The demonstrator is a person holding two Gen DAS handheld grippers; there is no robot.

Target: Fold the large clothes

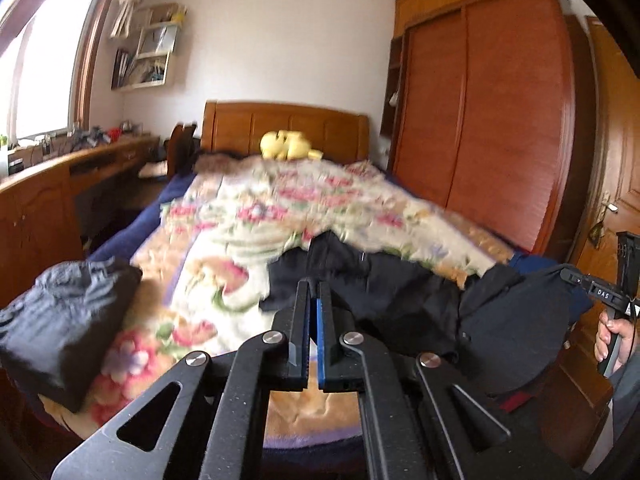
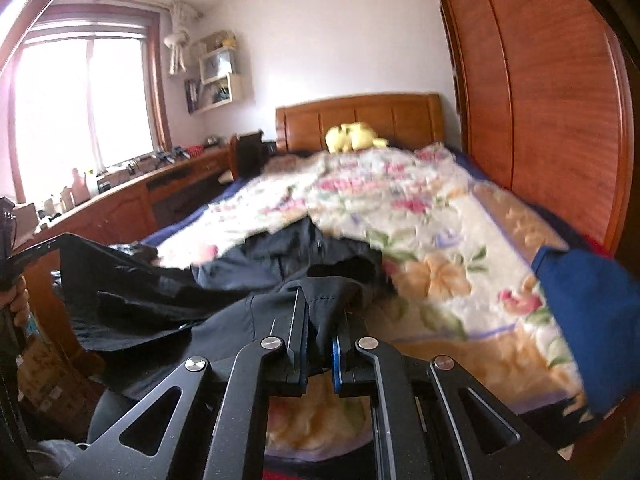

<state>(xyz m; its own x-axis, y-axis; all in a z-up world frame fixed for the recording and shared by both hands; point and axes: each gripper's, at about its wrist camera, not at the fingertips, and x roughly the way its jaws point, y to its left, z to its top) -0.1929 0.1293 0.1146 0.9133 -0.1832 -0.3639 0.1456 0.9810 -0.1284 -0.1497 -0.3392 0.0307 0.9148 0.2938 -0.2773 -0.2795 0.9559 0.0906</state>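
Observation:
A large dark navy garment [image 1: 404, 304] lies rumpled across the foot of the bed on a floral blanket [image 1: 248, 216]. In the left wrist view my left gripper [image 1: 314, 286] has its jaws nearly together at the garment's edge; I see no cloth between them. The right gripper [image 1: 580, 280] appears there at the far right, pinching the garment's other end. In the right wrist view my right gripper [image 2: 322, 304] is shut on a fold of the garment [image 2: 200, 280], which stretches left toward the left gripper [image 2: 44, 246].
A folded dark garment [image 1: 68, 320] sits on the bed's left corner. A blue cloth [image 2: 592, 304] lies at the right bed edge. A yellow plush toy [image 1: 288, 145] rests by the headboard. A wooden wardrobe [image 1: 488, 112] stands right, a desk [image 1: 60, 176] left.

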